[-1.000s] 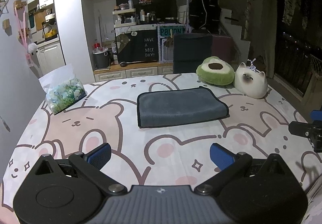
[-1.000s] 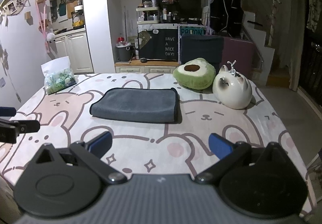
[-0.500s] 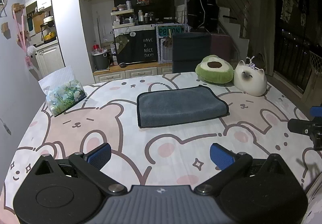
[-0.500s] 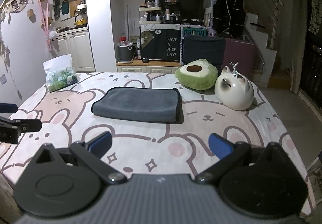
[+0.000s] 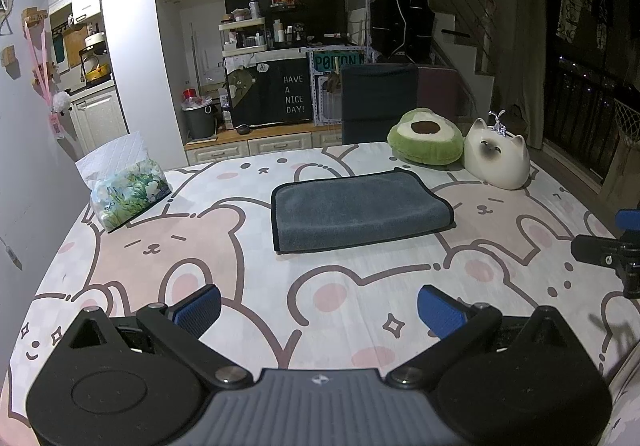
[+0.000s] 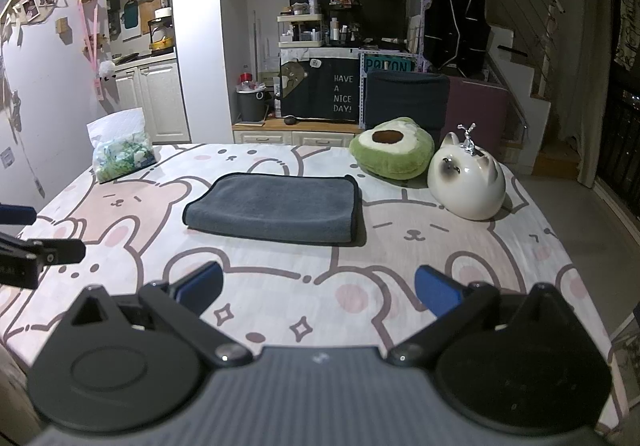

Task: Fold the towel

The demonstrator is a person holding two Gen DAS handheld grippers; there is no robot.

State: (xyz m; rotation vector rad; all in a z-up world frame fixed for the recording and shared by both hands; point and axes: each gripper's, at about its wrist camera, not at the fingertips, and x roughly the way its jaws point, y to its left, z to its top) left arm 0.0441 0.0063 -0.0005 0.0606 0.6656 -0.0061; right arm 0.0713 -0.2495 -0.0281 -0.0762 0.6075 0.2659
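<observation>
A grey towel [image 5: 360,211] with a black edge lies folded flat on the bear-print tablecloth [image 5: 168,254], in the middle of the table. It also shows in the right wrist view [image 6: 276,207]. My left gripper [image 5: 318,310] is open and empty, held near the table's front edge, well short of the towel. My right gripper [image 6: 318,290] is open and empty too, at the front edge to the right. Each gripper shows at the side of the other's view: the right gripper [image 5: 618,246] and the left gripper [image 6: 30,242].
A tissue pack [image 5: 124,189] sits at the back left. A green avocado cushion [image 5: 426,137] and a white cat figure [image 5: 496,155] stand at the back right. A dark chair [image 5: 378,101] stands behind the table. The table's right edge [image 6: 560,242] drops to the floor.
Both grippers have drawn back and risen a little from the table. The towel has not moved. Both stay open.
</observation>
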